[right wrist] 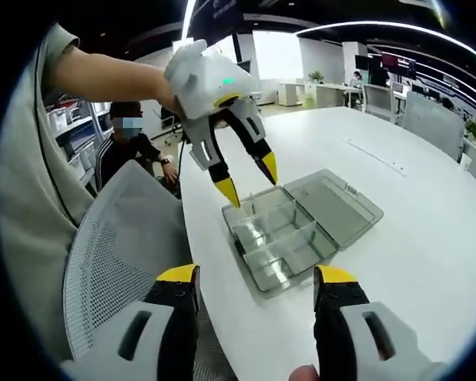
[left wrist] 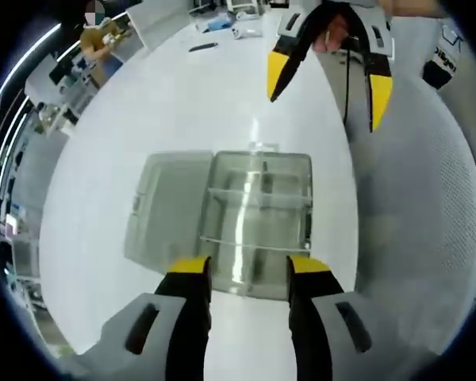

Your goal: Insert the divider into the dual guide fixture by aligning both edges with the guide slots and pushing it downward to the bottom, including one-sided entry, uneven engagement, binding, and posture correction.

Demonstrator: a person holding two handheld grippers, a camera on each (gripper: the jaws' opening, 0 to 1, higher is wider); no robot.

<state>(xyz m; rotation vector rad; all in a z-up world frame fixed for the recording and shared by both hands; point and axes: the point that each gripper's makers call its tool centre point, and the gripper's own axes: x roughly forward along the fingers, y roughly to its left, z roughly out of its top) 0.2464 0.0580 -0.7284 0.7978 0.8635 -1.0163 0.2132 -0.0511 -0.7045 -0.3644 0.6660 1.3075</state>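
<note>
clear fixture box (left wrist: 258, 222) lid open on white table (left wrist: 182, 103) — both tools (left wrist: 248, 278) (right wrist: 255, 286) spread, empty, no readable writing

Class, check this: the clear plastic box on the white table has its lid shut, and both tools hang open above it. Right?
Not quite. The box has its lid swung open and lying flat on the table beside it, as the right gripper view shows. The left tool and right tool do hang open above it.
</note>
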